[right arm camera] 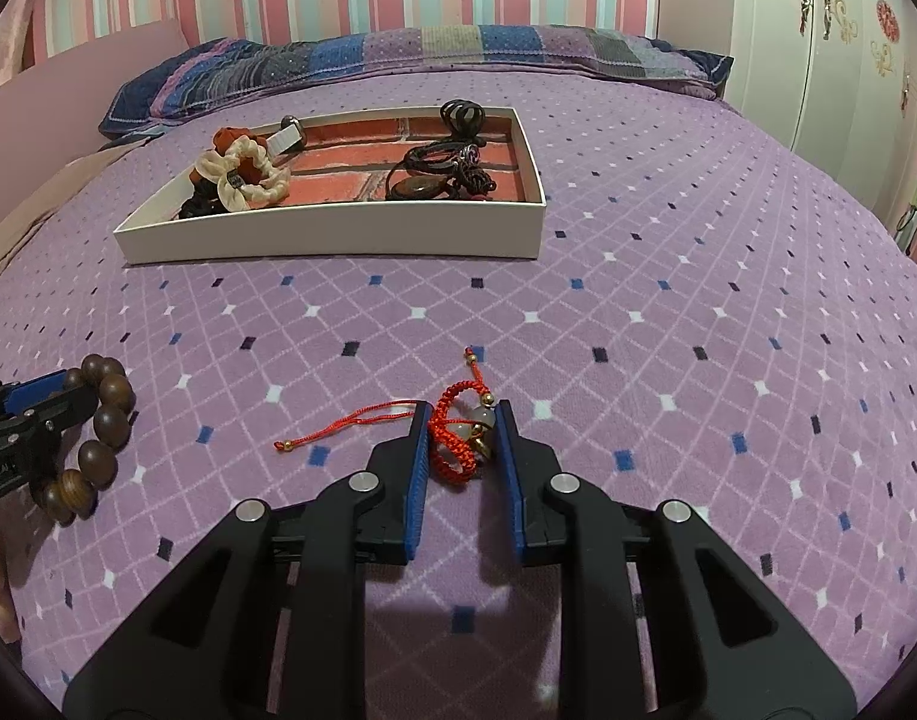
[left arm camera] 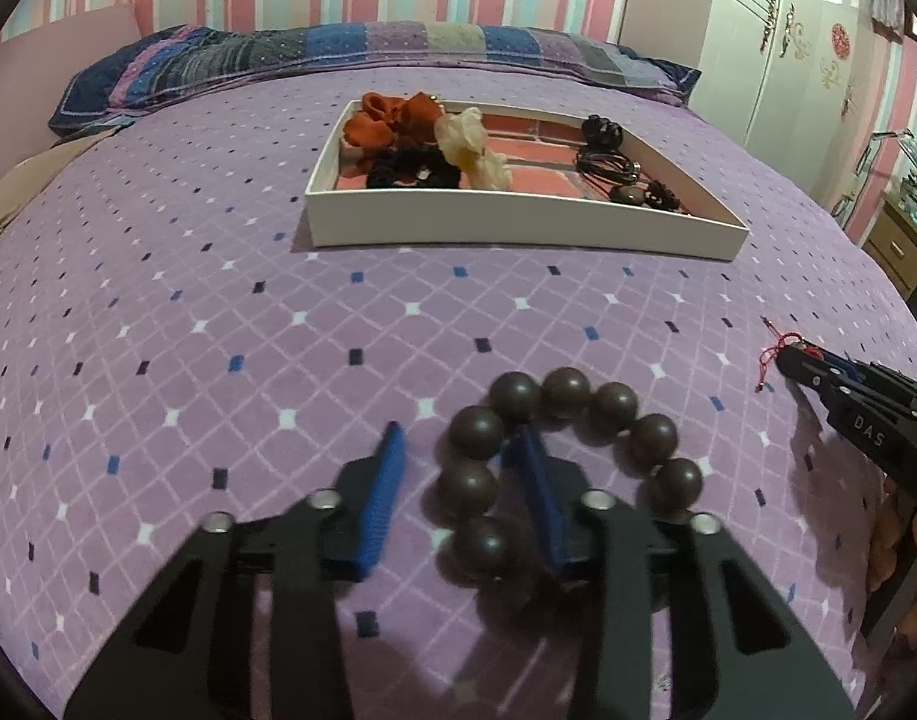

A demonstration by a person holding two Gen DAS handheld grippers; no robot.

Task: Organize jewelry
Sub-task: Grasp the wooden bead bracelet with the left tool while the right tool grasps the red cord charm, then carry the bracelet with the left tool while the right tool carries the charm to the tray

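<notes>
A bracelet of large dark brown wooden beads (left arm camera: 653,438) lies on the purple bedspread. My left gripper (left arm camera: 458,432) straddles its left side: one blue finger stands inside the ring and the other outside, with a gap showing between the outer pad and the beads. In the right wrist view the same bracelet (right arm camera: 110,420) and left gripper (right arm camera: 62,387) sit at the left edge. My right gripper (right arm camera: 463,408) is shut on a red braided cord bracelet (right arm camera: 452,450) with pale and gold beads, its loose tails trailing left. The right gripper (left arm camera: 788,360) also shows at the right of the left wrist view.
A shallow white tray (left arm camera: 518,222) (right arm camera: 338,234) with a brick-pattern floor sits farther up the bed, holding scrunchies (right arm camera: 242,180) at its left and black cord necklaces (right arm camera: 440,174) at its right. A striped pillow (left arm camera: 338,54) lies behind it. A white wardrobe (left arm camera: 776,48) stands at the right.
</notes>
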